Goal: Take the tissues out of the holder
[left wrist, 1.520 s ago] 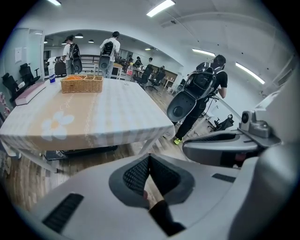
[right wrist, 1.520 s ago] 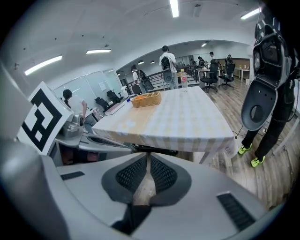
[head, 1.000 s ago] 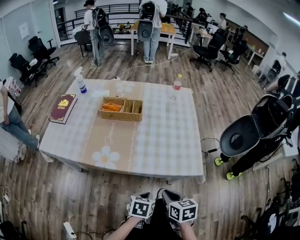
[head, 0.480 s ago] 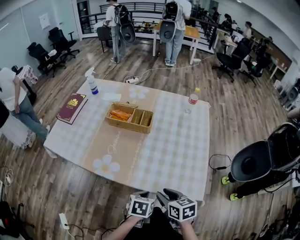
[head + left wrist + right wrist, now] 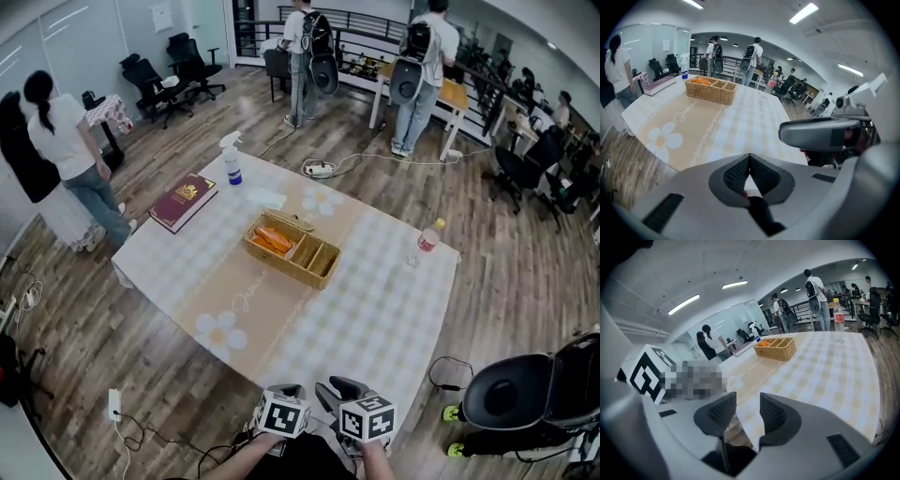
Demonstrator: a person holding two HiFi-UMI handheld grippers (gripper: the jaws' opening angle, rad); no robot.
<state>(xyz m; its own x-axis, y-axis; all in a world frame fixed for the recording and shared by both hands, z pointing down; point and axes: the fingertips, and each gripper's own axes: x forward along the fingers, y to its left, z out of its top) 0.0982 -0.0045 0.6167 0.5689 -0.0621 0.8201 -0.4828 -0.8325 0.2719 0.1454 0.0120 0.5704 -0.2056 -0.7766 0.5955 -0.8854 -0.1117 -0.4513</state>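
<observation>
A wicker holder (image 5: 281, 266) with several compartments stands mid-table, and orange packets (image 5: 273, 240) lie in its left end. It also shows far off as the holder (image 5: 711, 92) in the left gripper view and as the holder (image 5: 777, 349) in the right gripper view. Both grippers hang close to me beyond the table's near corner, far from the holder. My left gripper (image 5: 749, 158) is shut with its pads touching and nothing in it. My right gripper (image 5: 743, 411) is open. Its jaws have just been opening, and nothing is between them.
On the checked tablecloth (image 5: 375, 309) lie a red book (image 5: 185, 201), a spray bottle (image 5: 232, 162), a white sheet (image 5: 265, 198) and a drink bottle (image 5: 428, 236). People stand at the left and back. A black seat (image 5: 511, 403) sits at the lower right, and a cable (image 5: 122, 427) lies on the floor.
The table and holder have swung in the head view from square-on to diagonal as I move sideways. Both grippers stay at the bottom of the view, off the table.
</observation>
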